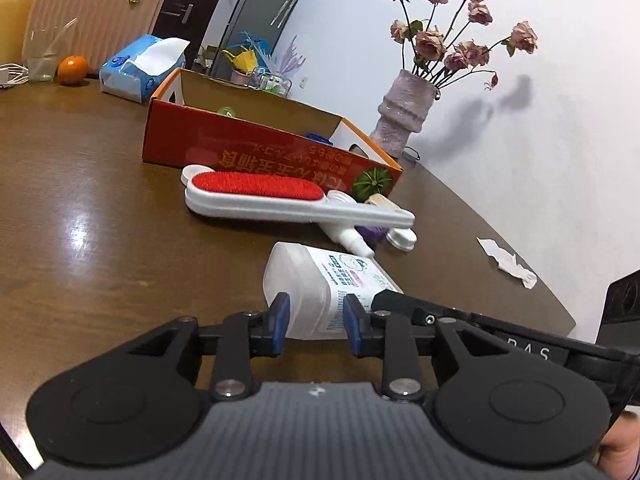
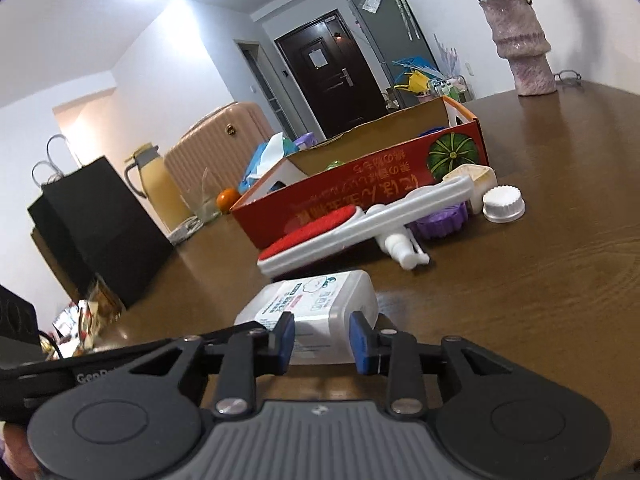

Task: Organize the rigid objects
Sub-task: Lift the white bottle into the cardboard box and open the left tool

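Both your tongs are on the translucent white plastic bottle with the printed label (image 1: pixel 320 284), which lies on its side on the brown wooden worktop (image 1: pixel 100 208), just short of the red cardboard box (image 1: pixel 248 148). Left tongs (image 1: pixel 316 318) are closed nearly all the way, blue pads pressing the bottle's near end. Right tongs (image 2: pixel 322 338) are narrow too, pads against the bottle's other end.

Step looks like the grasp, lift not started. Next move probably needs both hands rising together, then over the box wall, clearing the white lint brush with the red pad (image 1: pixel 280 196).

Left view shows the dried roses in the vase (image 1: pixel 404 112) and a crumpled paper scrap (image 1: pixel 506 262). Only the right view shows the white ribbed cap (image 2: pixel 503 203) and black paper bag (image 2: pixel 100 232).
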Demonstrator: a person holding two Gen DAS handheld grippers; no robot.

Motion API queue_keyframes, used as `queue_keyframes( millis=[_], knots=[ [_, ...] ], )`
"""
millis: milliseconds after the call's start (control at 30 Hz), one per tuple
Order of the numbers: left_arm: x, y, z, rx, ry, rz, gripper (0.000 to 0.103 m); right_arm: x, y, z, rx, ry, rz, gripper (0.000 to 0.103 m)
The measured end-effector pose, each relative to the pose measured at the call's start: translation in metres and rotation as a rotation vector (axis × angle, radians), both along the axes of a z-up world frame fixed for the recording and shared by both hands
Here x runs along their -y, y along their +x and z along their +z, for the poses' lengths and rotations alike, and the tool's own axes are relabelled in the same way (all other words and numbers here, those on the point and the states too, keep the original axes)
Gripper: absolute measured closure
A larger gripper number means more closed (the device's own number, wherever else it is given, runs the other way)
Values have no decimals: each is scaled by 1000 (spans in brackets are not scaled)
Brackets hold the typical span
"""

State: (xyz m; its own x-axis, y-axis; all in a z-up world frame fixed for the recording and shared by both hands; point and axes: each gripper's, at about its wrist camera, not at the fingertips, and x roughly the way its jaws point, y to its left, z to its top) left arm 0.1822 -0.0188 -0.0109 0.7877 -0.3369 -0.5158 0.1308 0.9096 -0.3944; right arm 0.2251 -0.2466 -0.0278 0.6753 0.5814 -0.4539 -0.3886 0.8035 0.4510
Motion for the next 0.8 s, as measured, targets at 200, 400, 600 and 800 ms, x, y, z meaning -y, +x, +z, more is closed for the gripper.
queue_keyframes(
  millis=[200, 400, 600, 800],
  knots=[
    [-9, -6, -8, -34, -48, -2, 53, 11, -1, -3, -18, 60, 7, 70],
    [-24, 13, -15, -62, -90, 39, 36, 14, 17, -15, -62, 92, -13, 56],
    [-36, 37, -22, -86, -188, 2, 38, 10, 34, -23, -102, 156, 18, 52],
    [-33, 39, -19, -74, -213, -53, 59, 8, 37, -15, -85, 134, 21, 65]
  ],
)
